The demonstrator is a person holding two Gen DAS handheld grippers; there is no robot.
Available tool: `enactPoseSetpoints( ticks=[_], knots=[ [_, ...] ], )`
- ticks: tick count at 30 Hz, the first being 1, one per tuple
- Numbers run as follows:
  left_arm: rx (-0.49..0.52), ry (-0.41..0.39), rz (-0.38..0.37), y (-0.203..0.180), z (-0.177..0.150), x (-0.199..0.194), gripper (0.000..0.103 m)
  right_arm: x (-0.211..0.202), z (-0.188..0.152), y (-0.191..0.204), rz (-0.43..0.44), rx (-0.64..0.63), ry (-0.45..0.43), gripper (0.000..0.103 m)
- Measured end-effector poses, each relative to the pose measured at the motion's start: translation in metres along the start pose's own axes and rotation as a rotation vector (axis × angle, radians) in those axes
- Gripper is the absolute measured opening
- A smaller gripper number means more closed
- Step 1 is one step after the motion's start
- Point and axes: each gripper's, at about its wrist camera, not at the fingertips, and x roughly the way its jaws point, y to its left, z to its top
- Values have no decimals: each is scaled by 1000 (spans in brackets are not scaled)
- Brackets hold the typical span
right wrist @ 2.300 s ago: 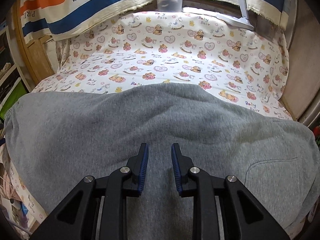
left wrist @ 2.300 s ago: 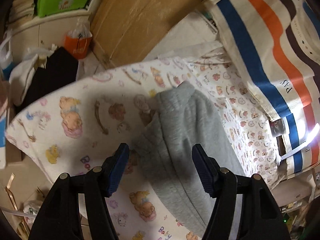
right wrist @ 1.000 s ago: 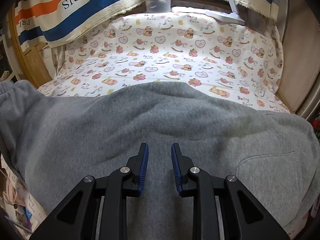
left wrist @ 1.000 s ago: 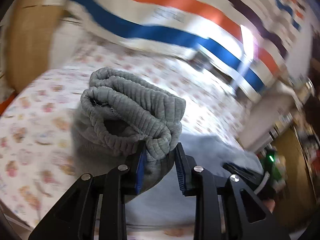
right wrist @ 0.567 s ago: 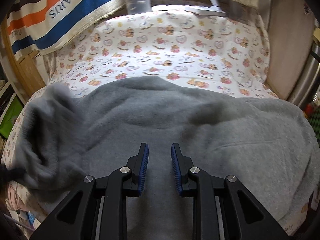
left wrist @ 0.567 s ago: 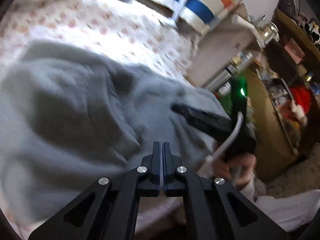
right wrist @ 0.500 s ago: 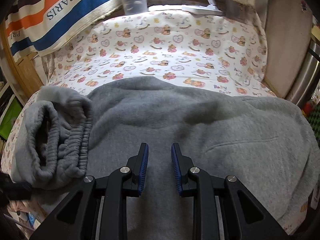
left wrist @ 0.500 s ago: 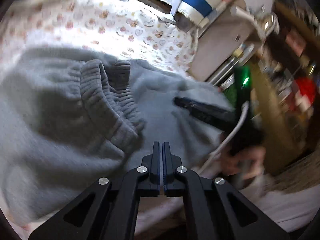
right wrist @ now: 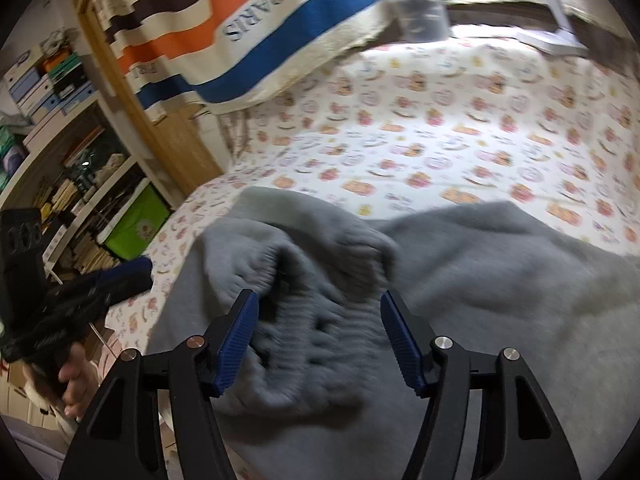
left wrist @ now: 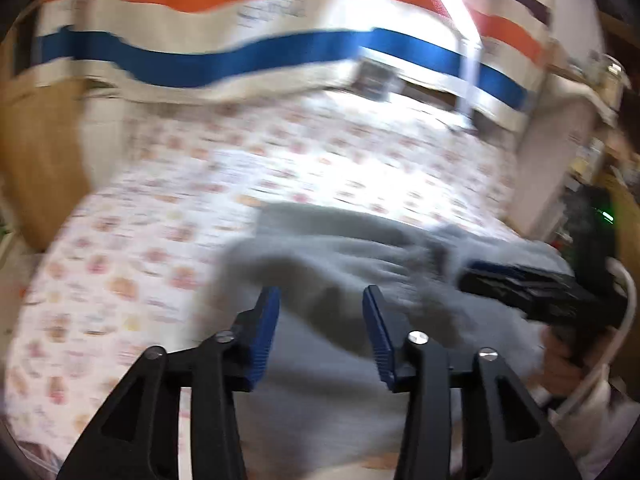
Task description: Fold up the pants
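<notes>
Both sets of jaws stand parted and grip nothing, having just been opening. The left gripper (left wrist: 320,322) hovers over the grey pants (left wrist: 344,280) with only loose cloth below the gap; the right gripper (right wrist: 318,336) straddles the ribbed waistband (right wrist: 304,280) without pressing it. The pants lie along the near edge of the tabletop (right wrist: 460,136), one end doubled back over the rest, so the release reads as setting down a finished fold. A clear tub (right wrist: 420,12) stands at the far edge; its contents cannot be told. A green bin (right wrist: 136,224) sits on shelving beyond the left edge.
</notes>
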Motion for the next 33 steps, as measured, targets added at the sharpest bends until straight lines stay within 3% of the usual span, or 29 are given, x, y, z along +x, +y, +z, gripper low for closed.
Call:
enactPoseSetpoints(
  ticks=[5, 10, 13, 17, 23, 25, 30, 33],
  knots=[
    [-90, -7, 27, 39, -4, -1, 49, 25, 8, 22, 33, -40, 45, 64],
    [-97, 24, 27, 43, -10, 12, 50, 55, 10, 30, 80, -31, 101, 23],
    [-92, 34, 32, 39, -8, 18, 50, 56, 14, 31, 38, -8, 61, 12],
    [-62, 32, 5, 28, -5, 21, 53, 16, 22, 45, 0, -65, -74, 11],
    [-8, 58, -17, 4, -5, 36, 57, -28, 28, 38, -93, -18, -145, 11],
    [-2, 83, 0, 0, -7, 46, 58, -21, 27, 34, -124, -33, -122, 11],
    [2, 149, 39, -1, -17, 67, 58, 38, 7, 6, -173, 12, 53, 11],
    [-4, 154, 33, 2, -20, 63, 58, 37, 2, 4, -161, 10, 22, 14]
  ],
)
